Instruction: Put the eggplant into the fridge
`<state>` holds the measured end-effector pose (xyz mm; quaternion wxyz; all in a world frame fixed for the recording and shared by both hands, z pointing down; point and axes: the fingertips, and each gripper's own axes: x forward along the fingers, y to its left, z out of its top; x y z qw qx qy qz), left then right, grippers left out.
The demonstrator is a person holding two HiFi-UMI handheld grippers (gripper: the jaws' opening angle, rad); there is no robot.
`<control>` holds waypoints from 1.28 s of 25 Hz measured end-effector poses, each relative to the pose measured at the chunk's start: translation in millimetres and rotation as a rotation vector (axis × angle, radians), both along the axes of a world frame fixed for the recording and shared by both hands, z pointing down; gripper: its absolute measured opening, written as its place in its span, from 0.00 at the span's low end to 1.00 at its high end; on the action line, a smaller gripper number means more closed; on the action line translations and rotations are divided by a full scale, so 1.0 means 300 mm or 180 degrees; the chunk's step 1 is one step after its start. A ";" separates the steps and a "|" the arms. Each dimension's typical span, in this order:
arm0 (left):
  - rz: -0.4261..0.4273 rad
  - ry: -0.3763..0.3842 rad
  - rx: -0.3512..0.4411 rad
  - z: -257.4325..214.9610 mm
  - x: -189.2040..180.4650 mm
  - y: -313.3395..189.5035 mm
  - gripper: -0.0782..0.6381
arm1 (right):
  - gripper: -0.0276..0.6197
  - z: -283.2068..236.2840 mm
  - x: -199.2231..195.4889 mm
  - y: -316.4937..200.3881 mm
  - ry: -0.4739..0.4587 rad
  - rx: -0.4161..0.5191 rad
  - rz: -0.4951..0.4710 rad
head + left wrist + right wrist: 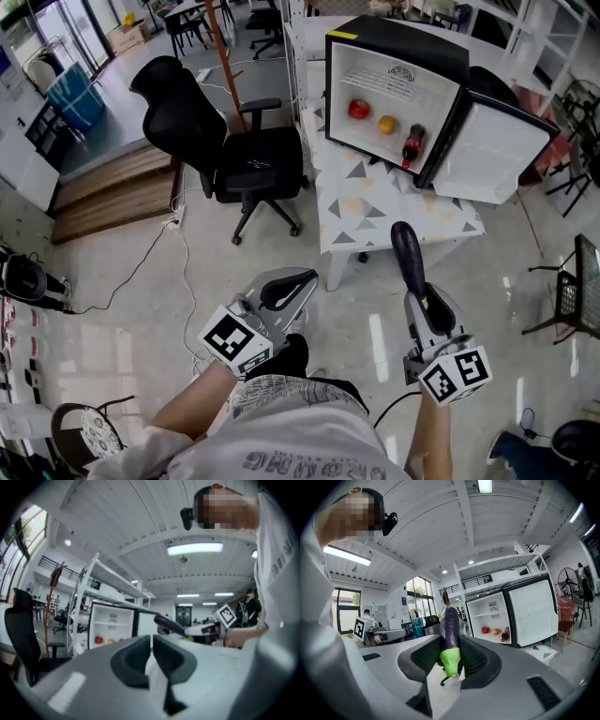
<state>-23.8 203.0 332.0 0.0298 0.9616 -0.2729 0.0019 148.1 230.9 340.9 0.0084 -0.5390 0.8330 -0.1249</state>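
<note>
A dark purple eggplant (408,255) with a green stem end (450,661) stands out forward between the pads of my right gripper (415,291), which is shut on it near the stem. The same eggplant (449,630) fills the middle of the right gripper view. A black mini fridge (398,89) stands ahead on a low table, its door (492,150) swung open to the right. Inside lie a red fruit (358,109), an orange one (386,124) and a dark bottle (413,142). My left gripper (298,281) is shut with nothing in it, its pads (140,660) meeting.
The fridge's table (375,211) has a cloth with grey triangles. A black office chair (225,150) stands left of it, beside a wooden step (112,187). A cable (141,267) trails over the floor. Another chair (572,291) is at the right edge.
</note>
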 end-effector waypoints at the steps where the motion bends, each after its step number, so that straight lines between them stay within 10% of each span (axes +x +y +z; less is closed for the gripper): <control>1: 0.0004 0.0000 -0.0005 0.003 -0.001 -0.015 0.13 | 0.24 0.000 -0.001 -0.015 0.0000 0.0000 0.0003; 32: 0.0199 0.0006 -0.0245 0.094 -0.057 -0.596 0.13 | 0.24 0.060 -0.087 -0.586 0.0027 -0.0199 0.0152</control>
